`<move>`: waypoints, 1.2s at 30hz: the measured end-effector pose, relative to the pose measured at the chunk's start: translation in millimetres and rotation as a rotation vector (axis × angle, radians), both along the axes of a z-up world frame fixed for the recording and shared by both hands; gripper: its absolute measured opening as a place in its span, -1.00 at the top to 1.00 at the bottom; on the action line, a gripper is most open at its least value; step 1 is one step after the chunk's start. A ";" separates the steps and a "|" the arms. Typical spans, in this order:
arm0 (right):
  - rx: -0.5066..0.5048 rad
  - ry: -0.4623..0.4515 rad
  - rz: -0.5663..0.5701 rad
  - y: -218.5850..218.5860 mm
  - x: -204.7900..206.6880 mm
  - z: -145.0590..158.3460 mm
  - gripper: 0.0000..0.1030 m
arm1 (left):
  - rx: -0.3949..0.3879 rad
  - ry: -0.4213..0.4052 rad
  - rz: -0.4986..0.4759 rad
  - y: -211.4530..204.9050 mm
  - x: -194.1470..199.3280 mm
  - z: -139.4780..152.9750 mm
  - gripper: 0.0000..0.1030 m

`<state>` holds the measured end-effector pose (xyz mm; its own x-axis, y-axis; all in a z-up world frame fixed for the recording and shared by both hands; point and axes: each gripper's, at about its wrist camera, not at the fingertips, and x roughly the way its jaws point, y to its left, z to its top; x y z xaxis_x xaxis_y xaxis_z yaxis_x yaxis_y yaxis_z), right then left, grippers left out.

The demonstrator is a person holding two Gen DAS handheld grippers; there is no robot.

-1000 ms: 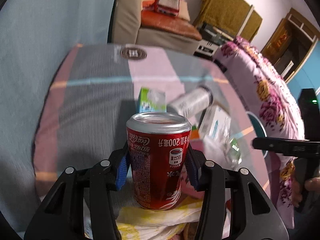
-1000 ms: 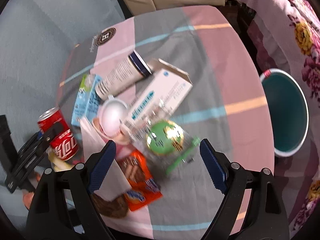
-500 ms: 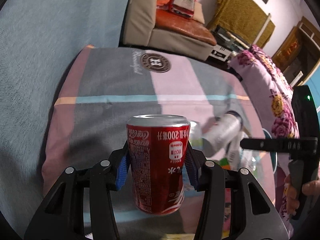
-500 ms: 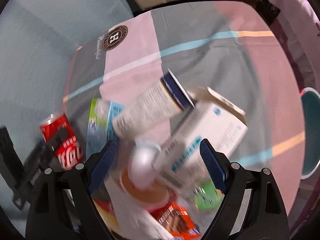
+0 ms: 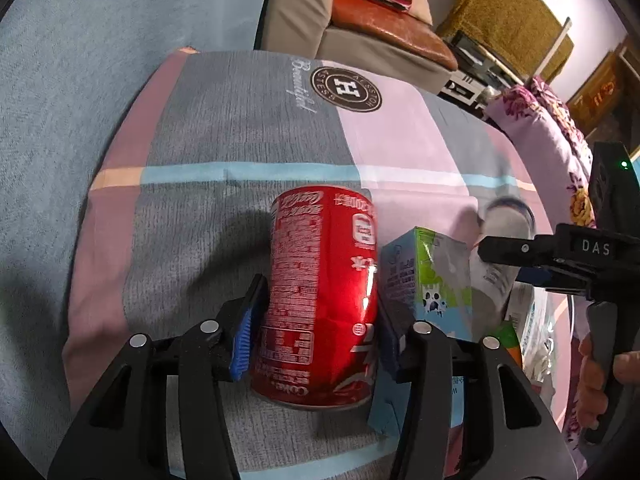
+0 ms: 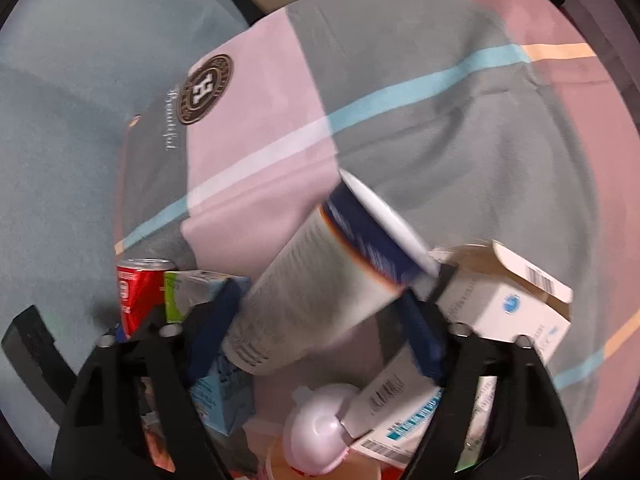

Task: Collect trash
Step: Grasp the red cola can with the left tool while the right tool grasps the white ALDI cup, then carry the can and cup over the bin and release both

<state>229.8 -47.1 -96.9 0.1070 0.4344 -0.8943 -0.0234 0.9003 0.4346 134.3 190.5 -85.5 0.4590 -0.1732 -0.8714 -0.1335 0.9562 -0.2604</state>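
Patchwork cloth (image 5: 224, 128) underneath. Left gripper (image 5: 320, 320) clamps dented red soda can (image 5: 324, 296); right gripper (image 6: 316, 332), wide, straddles white paper cup (image 6: 320, 292); squeeze gently.

red can (image 5: 322, 300): lower side walls hidden behind the left gripper's blue pads (image 5: 245, 322)
milk carton (image 5: 426, 280): near end covered by the gripper finger
paper cup (image 6: 328, 292): blurred, print unreadable
white box (image 6: 506, 304): lower part hidden by the right gripper (image 6: 316, 332)
pink lid (image 6: 318, 428): cut off at the picture's bottom edge
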 end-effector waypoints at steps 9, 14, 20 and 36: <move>0.022 -0.118 0.040 -14.2 -13.9 39.7 -0.01 | 0.046 -0.052 0.068 -0.6 -13.3 24.5 0.00; 0.036 -0.198 0.005 -52.2 -31.6 70.8 -0.01 | 0.069 -0.120 0.044 -18.8 -22.5 62.9 -0.01; -0.004 -0.257 -0.050 -109.3 -58.5 86.3 -0.01 | 0.015 -0.161 -0.077 -79.5 -27.3 89.7 -0.01; -0.010 -0.306 -0.260 -288.5 -113.1 80.3 -0.02 | 0.034 -0.101 -0.406 -288.9 -7.7 77.7 -0.01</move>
